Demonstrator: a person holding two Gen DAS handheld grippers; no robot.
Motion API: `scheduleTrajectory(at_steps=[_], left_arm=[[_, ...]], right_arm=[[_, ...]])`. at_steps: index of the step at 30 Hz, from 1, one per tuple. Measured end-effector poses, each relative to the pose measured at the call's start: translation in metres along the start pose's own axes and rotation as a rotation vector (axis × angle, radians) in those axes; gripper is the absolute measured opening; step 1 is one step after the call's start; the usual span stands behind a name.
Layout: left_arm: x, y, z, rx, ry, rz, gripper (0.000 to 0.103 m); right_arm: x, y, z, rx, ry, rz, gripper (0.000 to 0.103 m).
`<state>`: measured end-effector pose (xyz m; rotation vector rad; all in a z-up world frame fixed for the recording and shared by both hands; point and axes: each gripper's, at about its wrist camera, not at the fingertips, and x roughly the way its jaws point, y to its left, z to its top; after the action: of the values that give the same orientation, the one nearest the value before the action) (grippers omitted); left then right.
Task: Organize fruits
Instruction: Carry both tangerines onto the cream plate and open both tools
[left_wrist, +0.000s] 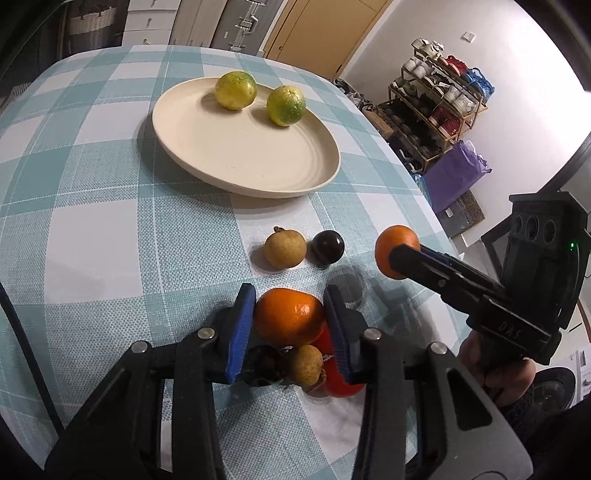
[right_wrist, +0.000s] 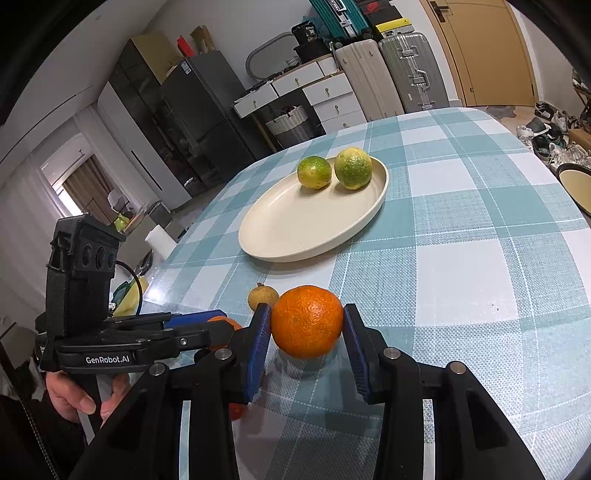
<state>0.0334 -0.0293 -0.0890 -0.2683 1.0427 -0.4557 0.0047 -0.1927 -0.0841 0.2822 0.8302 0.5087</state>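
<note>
The orange (left_wrist: 290, 317) nearest the person sits on the checked counter (left_wrist: 110, 229) between the blue pads of the left tool (left_wrist: 290, 325), whose jaws are drawn in against its two sides, so it looks gripped but not yet lifted. Just behind it, toward the person, lie a dark round fruit (left_wrist: 264, 365), a small tan fruit (left_wrist: 304, 365) and something red (left_wrist: 340, 373) that I cannot identify. The right tool (right_wrist: 306, 328) is closed on a second orange (right_wrist: 306, 321) and holds it just above the counter, off to the right of the first.

Ahead lie another tan fruit (left_wrist: 284, 247) and another dark fruit (left_wrist: 328, 246), side by side and almost touching. Beyond them stands the cream plate (left_wrist: 207, 162) with two green citrus fruits (left_wrist: 236, 90) at its far side; its near half is bare.

To do this well, I would raise the left orange straight up before moving forward, so the pads do not drag the small fruits behind it. Both oranges probably belong on the plate's bare near half, set down gently and clear of the green ones so nothing rolls.
</note>
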Motion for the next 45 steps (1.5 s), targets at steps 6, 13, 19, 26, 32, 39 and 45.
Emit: scheduleTrajectory(at_steps=[6, 13, 19, 26, 32, 39, 45], left_arm=[[-0.006, -0.003, -0.001, 0.024, -0.015, 0.008, 0.035], [-0.018, -0.003, 0.007, 0.040, -0.036, -0.007, 0.035], [-0.037, 0.002, 0.026, 0.029, -0.078, -0.037, 0.035], [-0.054, 0.007, 0.058, 0.032, -0.132, -0.046, 0.035], [-0.056, 0.016, 0.087, 0.016, -0.161, -0.034, 0.035], [-0.047, 0.040, 0.123, -0.046, -0.177, -0.032, 0.035], [-0.025, 0.064, 0.156, -0.096, -0.172, -0.038, 0.035]], right_arm=[[0.001, 0.002, 0.001, -0.004, 0.002, -0.005, 0.040], [0.001, 0.007, 0.005, -0.016, -0.002, -0.004, 0.040], [0.003, 0.015, 0.012, -0.035, -0.007, 0.000, 0.040], [0.009, 0.020, 0.026, -0.057, -0.012, 0.005, 0.040], [0.016, 0.025, 0.048, -0.104, -0.025, 0.006, 0.040], [0.032, 0.026, 0.081, -0.124, -0.045, 0.016, 0.040], [0.061, 0.026, 0.103, -0.129, -0.022, 0.023, 0.040]])
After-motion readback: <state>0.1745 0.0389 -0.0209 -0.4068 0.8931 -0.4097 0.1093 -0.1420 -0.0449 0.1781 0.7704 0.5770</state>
